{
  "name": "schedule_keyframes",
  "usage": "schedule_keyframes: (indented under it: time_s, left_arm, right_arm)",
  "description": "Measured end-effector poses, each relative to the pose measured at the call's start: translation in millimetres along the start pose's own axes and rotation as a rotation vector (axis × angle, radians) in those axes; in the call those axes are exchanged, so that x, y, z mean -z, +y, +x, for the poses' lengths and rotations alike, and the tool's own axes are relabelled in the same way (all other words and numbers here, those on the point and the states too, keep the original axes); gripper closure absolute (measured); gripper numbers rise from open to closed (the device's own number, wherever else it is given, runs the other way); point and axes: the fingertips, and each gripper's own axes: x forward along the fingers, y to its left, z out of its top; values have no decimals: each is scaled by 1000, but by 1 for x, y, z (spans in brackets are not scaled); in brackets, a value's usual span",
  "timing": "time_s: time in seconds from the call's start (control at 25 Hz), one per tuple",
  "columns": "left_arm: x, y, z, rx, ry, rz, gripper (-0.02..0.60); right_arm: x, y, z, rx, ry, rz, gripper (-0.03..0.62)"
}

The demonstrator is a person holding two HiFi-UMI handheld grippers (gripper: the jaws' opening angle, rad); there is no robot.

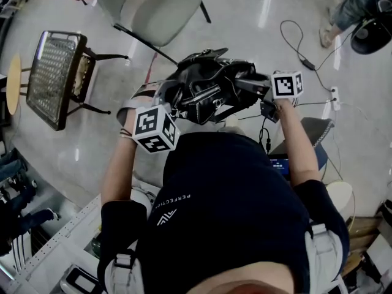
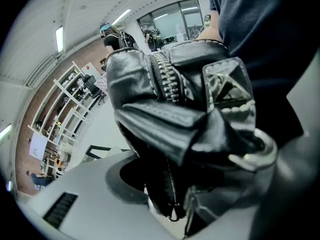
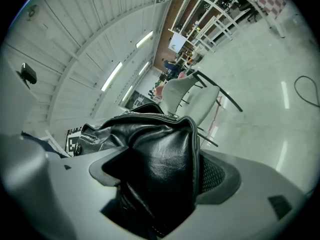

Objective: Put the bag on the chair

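Status: carry phase, placement not done.

- Bag (image 1: 208, 87): black leather with a metal zip, off the floor and hanging in the air between the two sets of jaws, just in front of the person's chest. It touches no seat.
- Left gripper (image 1: 168, 106): tilted steeply down. Its jaws are part closed and pinch a folded flap of leather near the zip. In the left gripper view the fold fills the gap between the jaws, and the rest of the bag bulges out ahead of them.
- Right gripper (image 1: 260, 90): held nearly level. Its jaws are spread wide but filled, with a thick bunch of the bag's body wedged between them and leather against both pads. I judge this to be a grip, not an empty gape.
- Chair (image 1: 162, 11): grey, seat bare. It stands ahead of both sets of jaws, beyond the bag and well apart from it. In the right gripper view it shows just past the bag's upper edge.

Done: bag lifted and held from both ends.
Left: carry it forward over the seat, lower it until it rests there, then open both jaws and pull back.
Risk (judgement): soft leather may slump off the seat edge on release.
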Motion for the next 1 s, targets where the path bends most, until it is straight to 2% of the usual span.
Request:
schedule_keyframes:
  time_s: [0.4, 0.76, 1.0]
  left_arm:
    - [17, 9, 8, 22, -9, -16, 393]
    - [83, 85, 21, 50, -46, -24, 394]
    - [97, 104, 25, 38, -61, -18, 396]
  right_arm:
    - [-4, -6, 10, 56, -3, 17, 168]
    - [-64, -14, 84, 75, -1, 41, 168]
    - [-79, -18, 96, 115, -16, 38, 168]
